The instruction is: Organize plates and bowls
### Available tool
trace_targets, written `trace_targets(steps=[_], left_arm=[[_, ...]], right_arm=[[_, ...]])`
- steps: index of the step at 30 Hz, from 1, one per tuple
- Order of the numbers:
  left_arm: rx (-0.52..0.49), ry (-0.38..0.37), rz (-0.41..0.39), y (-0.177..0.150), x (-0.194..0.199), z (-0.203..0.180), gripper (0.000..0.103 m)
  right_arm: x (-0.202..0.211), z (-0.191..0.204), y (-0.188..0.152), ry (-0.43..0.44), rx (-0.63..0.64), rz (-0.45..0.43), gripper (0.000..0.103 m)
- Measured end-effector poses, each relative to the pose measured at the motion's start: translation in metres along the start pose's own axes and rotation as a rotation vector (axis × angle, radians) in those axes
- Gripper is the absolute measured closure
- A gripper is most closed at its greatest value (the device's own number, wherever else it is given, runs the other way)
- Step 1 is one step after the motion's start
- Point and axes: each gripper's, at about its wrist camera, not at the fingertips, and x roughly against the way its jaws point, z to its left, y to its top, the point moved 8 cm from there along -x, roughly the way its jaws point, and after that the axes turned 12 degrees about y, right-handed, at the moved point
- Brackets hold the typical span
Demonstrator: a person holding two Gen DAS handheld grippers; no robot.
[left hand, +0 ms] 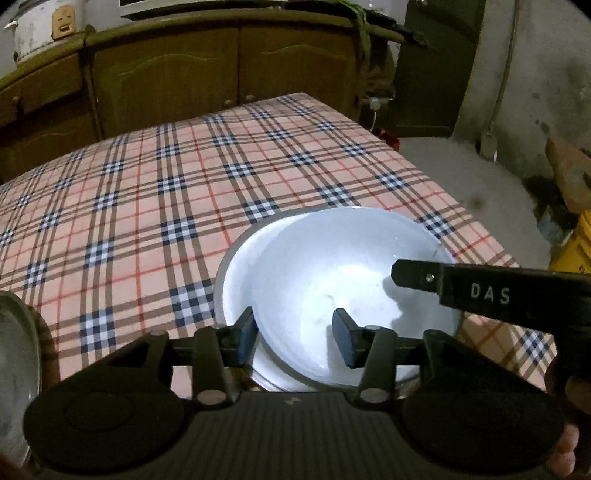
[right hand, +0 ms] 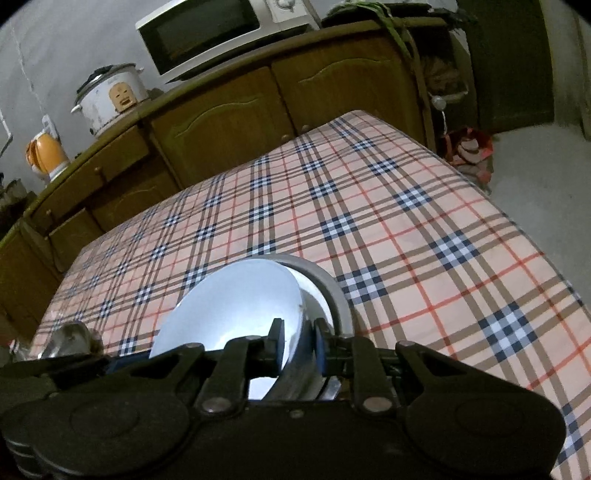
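Note:
A shiny steel bowl rests tilted inside a wider steel bowl on the plaid tablecloth. My left gripper is open, its two pads standing either side of the inner bowl's near rim without pressing on it. The right gripper's fingers reach in from the right over that bowl's far side. In the right wrist view my right gripper is shut on the inner bowl at its rim, one pad inside and one outside. The wider bowl shows only as a grey rim behind it.
Another steel dish lies at the table's left edge. A wooden cabinet runs behind the table, bearing a microwave and a rice cooker. The table edge drops off to the right, with a yellow crate on the floor.

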Motion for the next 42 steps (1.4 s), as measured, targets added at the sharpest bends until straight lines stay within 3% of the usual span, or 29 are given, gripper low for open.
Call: trace_targets(steps=[5,8,10,13,15,19,22,29,33,37,42], left_arm=[[-0.006,-0.007,0.013,0.000,0.004,0.005,0.055],[-0.075,0.140,-0.043,0.005,0.011,0.013,0.028],[-0.085,0.158,-0.058,0.005,0.011,0.018,0.028],[0.028,0.082,0.005,0.001,0.003,0.027,0.028],[0.055,0.087,0.012,-0.001,0.001,0.031,0.028],[0.102,0.077,0.007,0.000,0.005,0.037,0.028],[0.116,0.081,0.004,0.002,0.009,0.039,0.028],[0.146,0.093,0.001,0.000,0.012,0.047,0.026],[0.185,0.092,-0.011,0.003,0.016,0.053,0.023],[0.204,0.093,-0.017,0.003,0.017,0.057,0.023],[0.214,0.101,-0.016,0.003,0.015,0.057,0.022]], right_arm=[[-0.003,0.005,0.001,-0.011,0.032,0.026,0.084],[-0.004,0.008,0.002,-0.037,0.058,0.033,0.084],[-0.005,0.009,0.002,-0.046,0.074,0.038,0.083],[-0.006,0.013,0.000,-0.075,0.119,0.050,0.083],[-0.007,0.019,-0.001,-0.102,0.177,0.058,0.081],[-0.007,0.024,0.000,-0.131,0.230,0.052,0.063],[-0.001,0.024,0.007,-0.140,0.232,0.025,0.060],[0.019,0.006,0.021,-0.200,0.162,-0.073,0.058],[0.022,-0.004,0.021,-0.183,0.091,-0.092,0.058],[0.034,-0.011,0.027,-0.172,0.025,-0.166,0.058],[0.024,-0.019,0.021,-0.195,0.025,-0.107,0.057]])
